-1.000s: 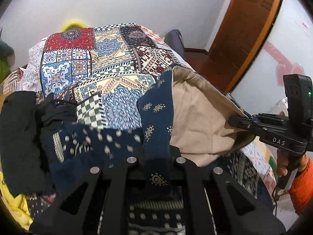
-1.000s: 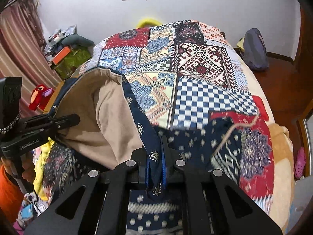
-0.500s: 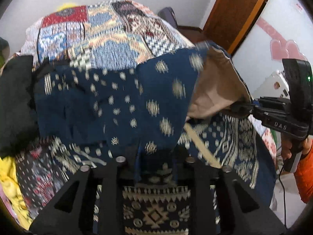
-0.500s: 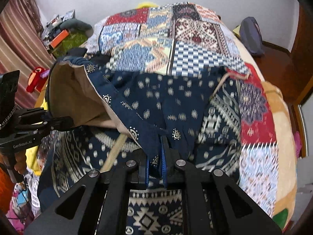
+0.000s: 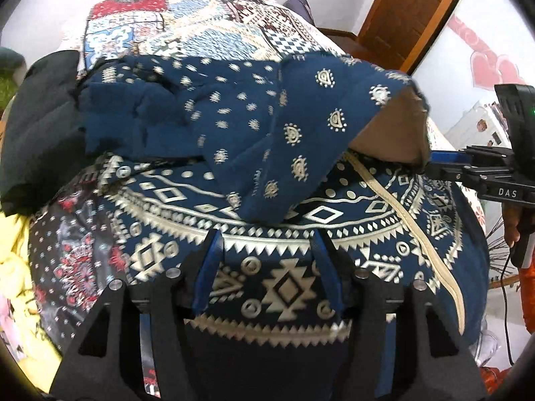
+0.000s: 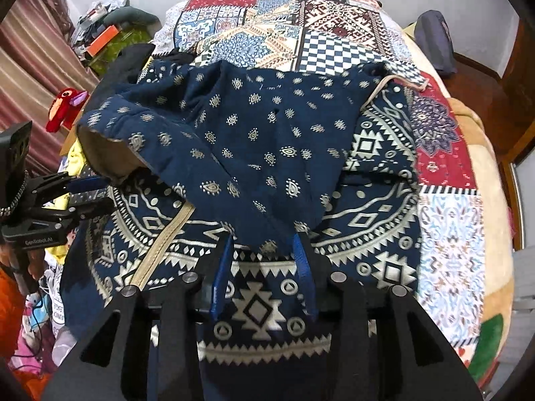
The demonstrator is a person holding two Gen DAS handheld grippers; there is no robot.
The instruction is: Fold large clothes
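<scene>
A large navy garment with white tribal patterns (image 5: 334, 207) (image 6: 374, 180) lies spread on the bed. Its dotted upper half (image 5: 254, 127) (image 6: 254, 140) is folded down over the patterned part, with tan lining (image 5: 394, 133) (image 6: 103, 153) showing at one raised corner. My left gripper (image 5: 265, 237) is open just short of the folded edge and holds nothing; it also shows side-on in the right wrist view (image 6: 87, 190). My right gripper (image 6: 262, 239) is open at the same edge, empty; it shows side-on in the left wrist view (image 5: 448, 163) beside the lining corner.
A patchwork quilt (image 5: 207, 23) (image 6: 301, 23) covers the bed. Black clothing (image 5: 36, 127) and yellow fabric (image 5: 13, 267) lie at the left. A wooden door (image 5: 411, 13) stands at the right. Clutter and a red toy (image 6: 63, 110) sit beside the bed.
Both grippers carried the garment's top edge down toward me, folding it over the lower part, then opened and let it go. The fold now rests on the bed.
</scene>
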